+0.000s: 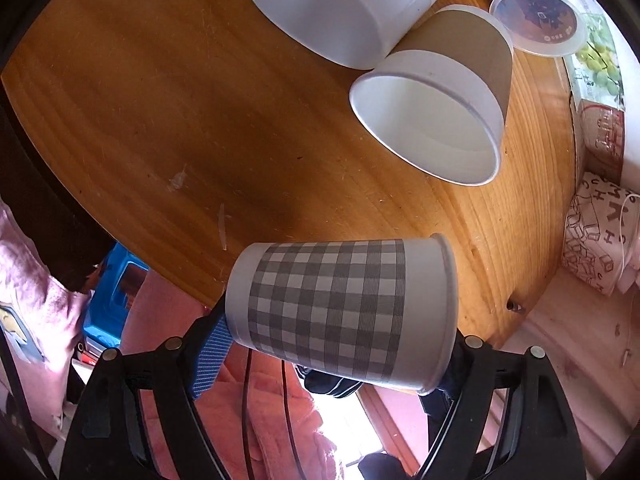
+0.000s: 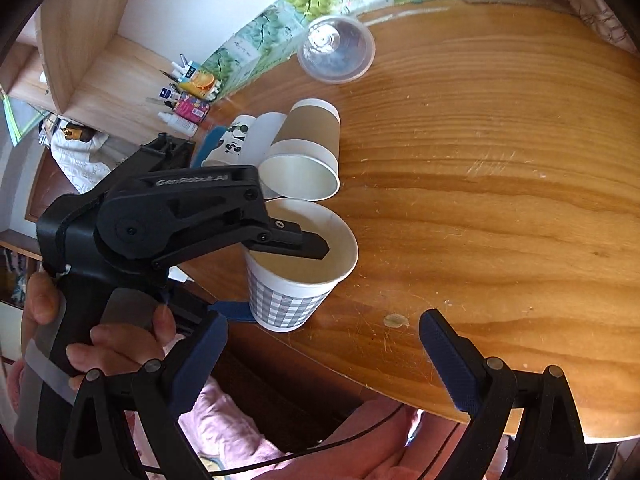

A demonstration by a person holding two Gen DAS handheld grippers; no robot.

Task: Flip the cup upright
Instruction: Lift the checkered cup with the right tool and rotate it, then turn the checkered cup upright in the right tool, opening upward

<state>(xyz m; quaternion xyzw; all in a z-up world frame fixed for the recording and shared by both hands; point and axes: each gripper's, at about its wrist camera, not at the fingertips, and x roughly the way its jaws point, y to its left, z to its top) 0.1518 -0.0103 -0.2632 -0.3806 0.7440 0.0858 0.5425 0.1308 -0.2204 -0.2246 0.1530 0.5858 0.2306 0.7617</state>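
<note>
A grey-and-white checked paper cup (image 1: 336, 312) is clamped end to end between my left gripper's (image 1: 336, 344) fingers, base on the left pad, rim on the right. In the right wrist view the same cup (image 2: 292, 280) stands mouth up at the near edge of the round wooden table (image 2: 500, 200), with the left gripper (image 2: 280, 272) holding it, one finger (image 2: 304, 246) over its mouth. My right gripper (image 2: 324, 356) is open and empty, low over the table's near edge, to the right of the cup.
A brown-sleeved paper cup (image 1: 440, 96) (image 2: 308, 152) lies on its side mid-table, mouth toward me, against a white container (image 1: 340, 4). A clear plastic lid or bowl (image 2: 336, 48) lies farther back. Boxes and small bottles (image 2: 184, 100) line the wall side.
</note>
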